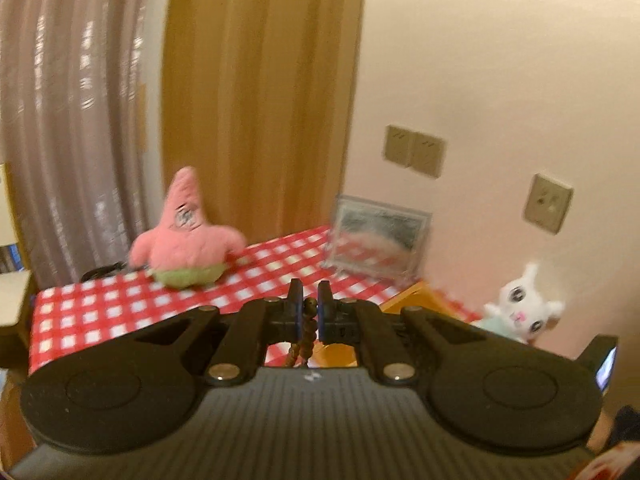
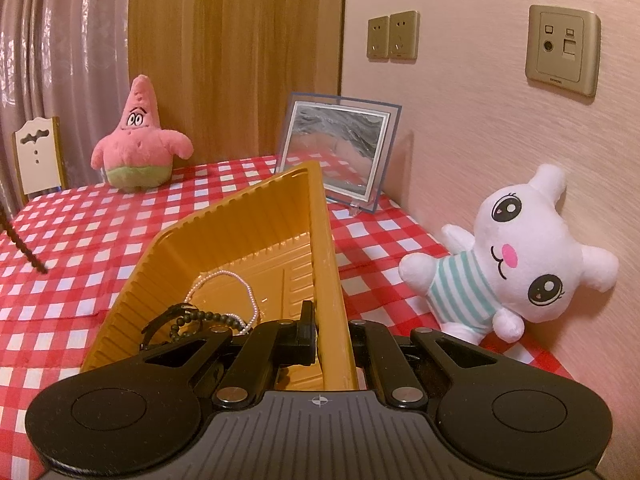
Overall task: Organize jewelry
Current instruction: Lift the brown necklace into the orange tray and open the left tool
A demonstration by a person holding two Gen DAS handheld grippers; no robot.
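Far left in the right wrist view: dark brown beaded strand dangling over red-and-white checked tablecloth, apart from everything else. Pinched between the pressed-together pads of the left gripper, hanging down beneath them. Further right: tilted yellow ribbed plastic tray, its right wall clamped by the right gripper. Inside, just left of that gripper: white pearl necklace and black bead bracelet.
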